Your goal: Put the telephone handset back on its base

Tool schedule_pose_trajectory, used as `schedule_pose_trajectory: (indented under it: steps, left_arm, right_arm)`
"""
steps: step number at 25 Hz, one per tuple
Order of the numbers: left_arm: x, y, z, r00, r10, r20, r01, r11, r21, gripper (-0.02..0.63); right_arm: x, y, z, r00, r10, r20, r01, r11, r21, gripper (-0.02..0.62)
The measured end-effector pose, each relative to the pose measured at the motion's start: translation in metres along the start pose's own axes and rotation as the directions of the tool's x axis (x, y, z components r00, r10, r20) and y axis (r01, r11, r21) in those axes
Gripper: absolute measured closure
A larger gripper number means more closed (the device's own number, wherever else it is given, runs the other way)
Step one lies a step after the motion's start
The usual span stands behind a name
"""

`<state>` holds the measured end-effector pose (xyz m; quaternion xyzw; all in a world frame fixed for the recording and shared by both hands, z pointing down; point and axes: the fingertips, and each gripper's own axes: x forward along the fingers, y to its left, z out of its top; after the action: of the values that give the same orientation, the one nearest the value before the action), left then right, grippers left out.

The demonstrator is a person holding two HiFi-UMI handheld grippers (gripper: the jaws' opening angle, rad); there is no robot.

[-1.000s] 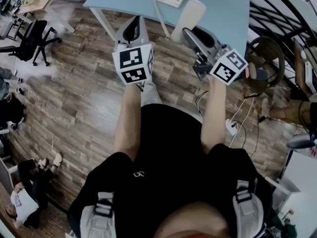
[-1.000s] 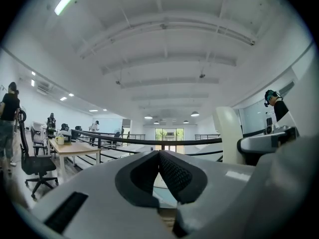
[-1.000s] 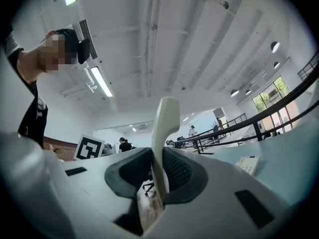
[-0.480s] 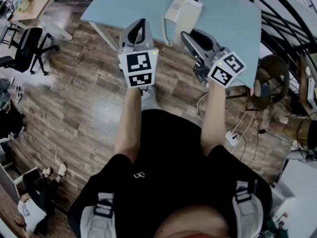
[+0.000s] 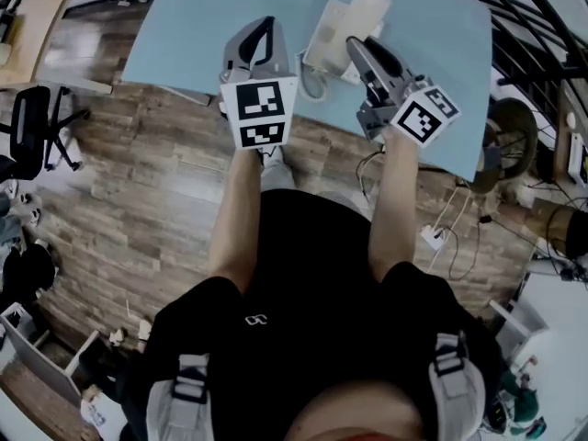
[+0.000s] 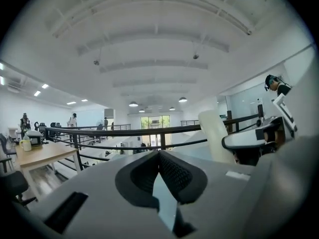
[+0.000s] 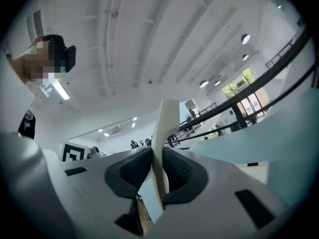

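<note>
The cream telephone base (image 5: 323, 33) lies on the light blue table (image 5: 184, 26), its cord (image 5: 310, 81) curling near the table's front edge. My right gripper (image 5: 356, 44) is shut on the cream handset (image 5: 369, 7), which hangs just right of the base and partly over it. In the right gripper view the handset (image 7: 167, 123) stands edge-on, pinched between the dark pads of that gripper (image 7: 156, 151). My left gripper (image 5: 262, 26) hovers over the table left of the base, jaws closed to a point, empty. From the left gripper (image 6: 159, 153) the handset (image 6: 215, 136) shows at the right.
A black metal railing (image 5: 524, 26) runs past the table's right side. An office chair (image 5: 32, 127) stands on the wood floor at the left. A round stool (image 5: 510, 131) and a power strip with cables (image 5: 432, 237) are on the floor at the right.
Both grippers have travelled forward over the wood floor to the table. The handset, still gripped, has come from short of the table to beside the base.
</note>
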<state>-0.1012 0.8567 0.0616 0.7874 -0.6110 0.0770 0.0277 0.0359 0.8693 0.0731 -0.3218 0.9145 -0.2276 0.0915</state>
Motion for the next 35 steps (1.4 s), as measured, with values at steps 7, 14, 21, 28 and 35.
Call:
schedule_pose_trajectory:
  steps: [7, 14, 21, 28, 35]
  left_arm:
    - [0.067, -0.021, -0.037, 0.992, -0.083, -0.100, 0.081, 0.996, -0.028, 0.606]
    - [0.095, -0.019, -0.075, 0.979, -0.064, -0.195, 0.053, 0.997, -0.059, 0.606]
    - [0.103, -0.008, -0.099, 0.970, -0.041, -0.241, 0.022, 0.996, -0.085, 0.606]
    - [0.107, -0.002, -0.108, 0.965, -0.043, -0.258, 0.017, 0.995, -0.101, 0.606]
    - [0.114, 0.000, -0.107, 0.965, -0.052, -0.258, 0.025, 0.994, -0.107, 0.606]
  right_arm:
    - [0.006, -0.078, -0.011, 0.997, -0.079, 0.011, 0.075, 0.978, 0.192, 0.523]
    - [0.035, -0.128, -0.063, 0.992, -0.066, -0.110, 0.098, 0.944, 0.316, 0.523]
    - [0.070, -0.154, -0.107, 0.989, -0.036, -0.145, 0.099, 0.884, 0.457, 0.525]
    - [0.060, -0.201, -0.142, 0.928, -0.252, -0.275, 0.369, 0.731, 0.574, 0.525]
    - [0.063, -0.217, -0.140, 0.912, -0.331, -0.242, 0.408, 0.692, 0.595, 0.526]
